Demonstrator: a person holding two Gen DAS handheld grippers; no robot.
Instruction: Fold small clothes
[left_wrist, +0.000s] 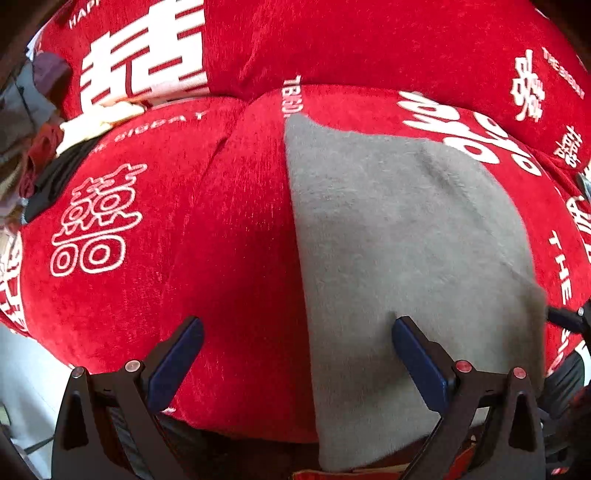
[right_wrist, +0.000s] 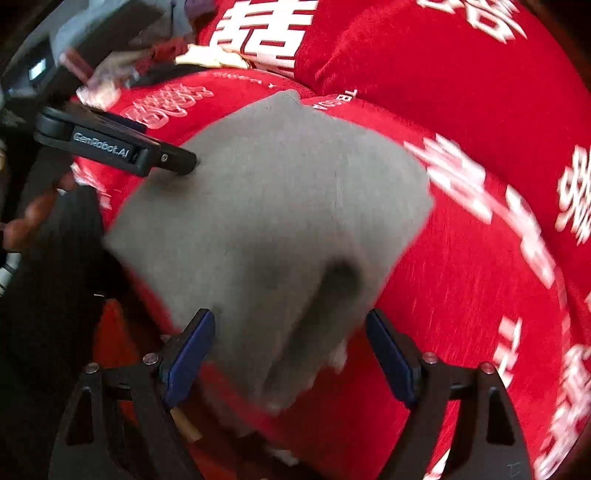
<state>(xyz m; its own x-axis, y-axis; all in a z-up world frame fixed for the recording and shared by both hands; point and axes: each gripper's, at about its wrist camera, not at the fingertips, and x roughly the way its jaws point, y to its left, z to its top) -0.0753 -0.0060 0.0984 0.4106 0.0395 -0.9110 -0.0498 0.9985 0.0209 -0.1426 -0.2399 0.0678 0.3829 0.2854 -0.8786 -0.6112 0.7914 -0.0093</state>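
Right gripper (right_wrist: 291, 325) jaws wide apart, straddling grey cloth (right_wrist: 273, 206) on red cover (right_wrist: 461, 295), no grip. Left gripper (left_wrist: 297, 332) also spread, cloth edge between fingers, nothing clamped.

Left gripper (left_wrist: 297, 330) wide open over grey cloth (left_wrist: 406, 258) — flat, perhaps folded — on red cover (left_wrist: 221, 240).

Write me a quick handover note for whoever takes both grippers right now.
Left gripper: open, holding nothing, one finger over the grey garment.
Right gripper: open, straddling the garment's near edge, not clamped.
Garment lies on the red printed cover, apparently folded into a compact shape.
A pile of other clothes sits at the cover's far edge.
Left: check the fold, then take the next piece.
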